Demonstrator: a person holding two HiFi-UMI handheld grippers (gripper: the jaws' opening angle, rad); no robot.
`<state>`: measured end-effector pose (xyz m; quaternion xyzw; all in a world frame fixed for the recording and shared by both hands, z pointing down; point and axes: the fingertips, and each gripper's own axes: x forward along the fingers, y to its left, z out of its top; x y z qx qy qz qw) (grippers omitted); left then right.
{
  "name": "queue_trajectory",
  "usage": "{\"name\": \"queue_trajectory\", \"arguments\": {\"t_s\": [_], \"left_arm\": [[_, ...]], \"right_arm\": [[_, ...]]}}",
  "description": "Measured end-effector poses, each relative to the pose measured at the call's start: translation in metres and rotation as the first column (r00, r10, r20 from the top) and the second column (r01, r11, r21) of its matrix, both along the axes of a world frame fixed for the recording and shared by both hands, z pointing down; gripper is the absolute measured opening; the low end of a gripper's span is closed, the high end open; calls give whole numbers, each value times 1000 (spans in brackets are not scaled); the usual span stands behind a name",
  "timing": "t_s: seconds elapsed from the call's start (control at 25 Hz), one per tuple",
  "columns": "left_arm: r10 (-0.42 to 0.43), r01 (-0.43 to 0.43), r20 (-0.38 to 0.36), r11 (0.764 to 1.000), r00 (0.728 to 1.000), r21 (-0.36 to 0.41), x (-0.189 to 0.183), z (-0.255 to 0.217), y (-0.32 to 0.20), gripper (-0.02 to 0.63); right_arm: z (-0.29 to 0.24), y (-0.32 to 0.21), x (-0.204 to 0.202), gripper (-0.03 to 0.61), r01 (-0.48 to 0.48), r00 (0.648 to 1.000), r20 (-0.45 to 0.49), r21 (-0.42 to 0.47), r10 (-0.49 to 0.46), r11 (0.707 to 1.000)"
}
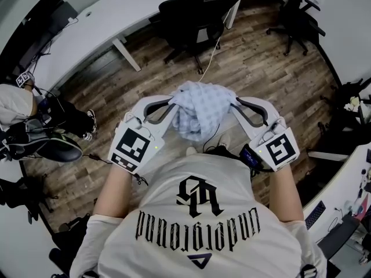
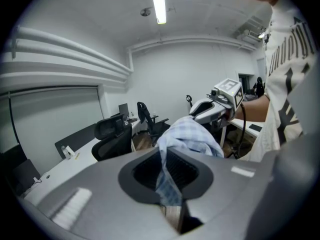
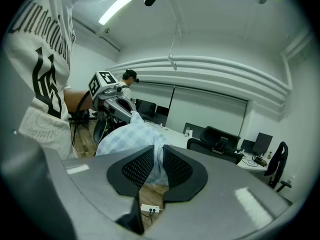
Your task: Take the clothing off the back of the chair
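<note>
Wood floor [image 1: 255, 62] and a white desk [image 1: 98, 22] are seen beyond the left claw [image 1: 168, 105] and right claw [image 1: 236, 102]. The checked clothing [image 1: 200, 112] is pinched by each claw and bunched midway between them, with both forearms extended forward.

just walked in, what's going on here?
A person in a white printed T-shirt holds a light blue checked cloth garment bunched up between two hand-held grippers. The left gripper and the right gripper are each clamped on one side of it. The garment hangs in front of the person over the wood floor, clear of the black office chairs by the white desk.
</note>
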<state>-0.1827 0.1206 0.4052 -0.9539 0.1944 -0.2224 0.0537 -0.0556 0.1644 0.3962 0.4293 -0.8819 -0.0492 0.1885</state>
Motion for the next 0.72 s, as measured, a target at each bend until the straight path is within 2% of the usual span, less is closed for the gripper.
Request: {"name": "queue_trajectory", "arguments": {"t_s": [0.72], "left_arm": [[13, -13, -6, 1000, 1000, -19, 12, 5, 6, 77]], "right_arm": [[1, 7, 10, 64, -7, 1000, -6, -5, 7, 1000]]}}
